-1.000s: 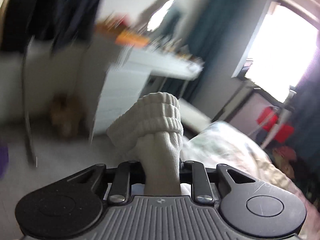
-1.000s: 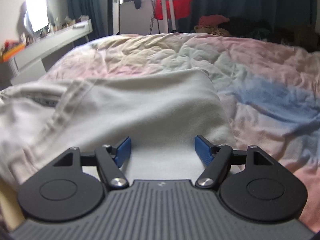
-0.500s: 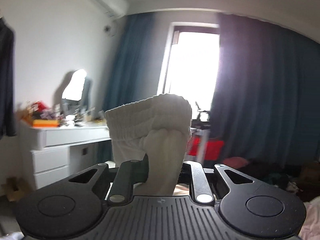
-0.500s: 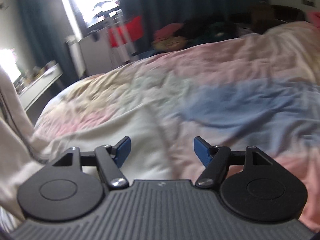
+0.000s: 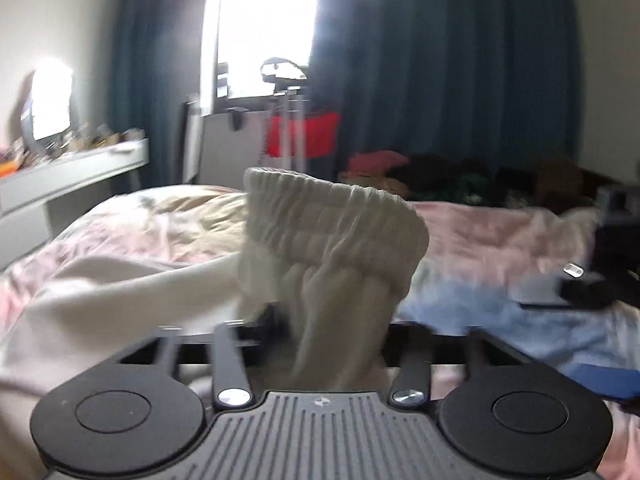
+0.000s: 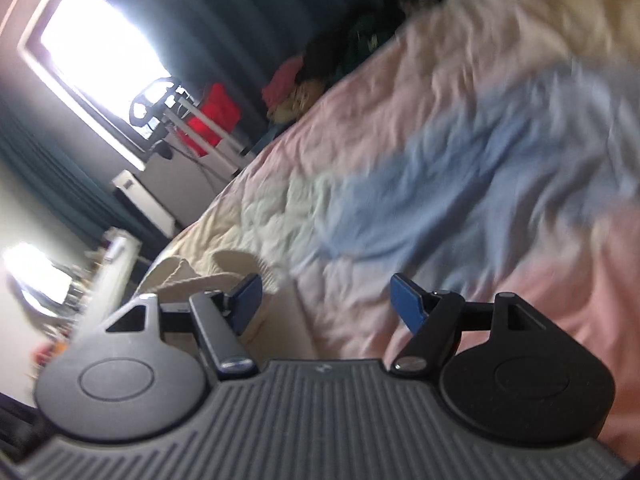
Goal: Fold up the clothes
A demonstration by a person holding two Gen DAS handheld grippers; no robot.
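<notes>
While the left tool point(image 5: 332, 344) pinches a bunched cream garment point(image 5: 332, 248) between its jaws, the ribbed elastic band stands up just ahead of them and the rest of the cloth trails left onto the bed point(image 5: 500, 232). Over the pastel quilt, the right tool point(image 6: 326, 300) is tilted, its blue pads point(image 6: 406, 304) spread wide with nothing between them; a cream fold lies beside its left pad. Farther back, a white desk point(image 5: 80, 168) stands at the left, with a red item point(image 5: 308, 136) by the bright window point(image 5: 264, 28) and dark curtains point(image 5: 440, 60).
</notes>
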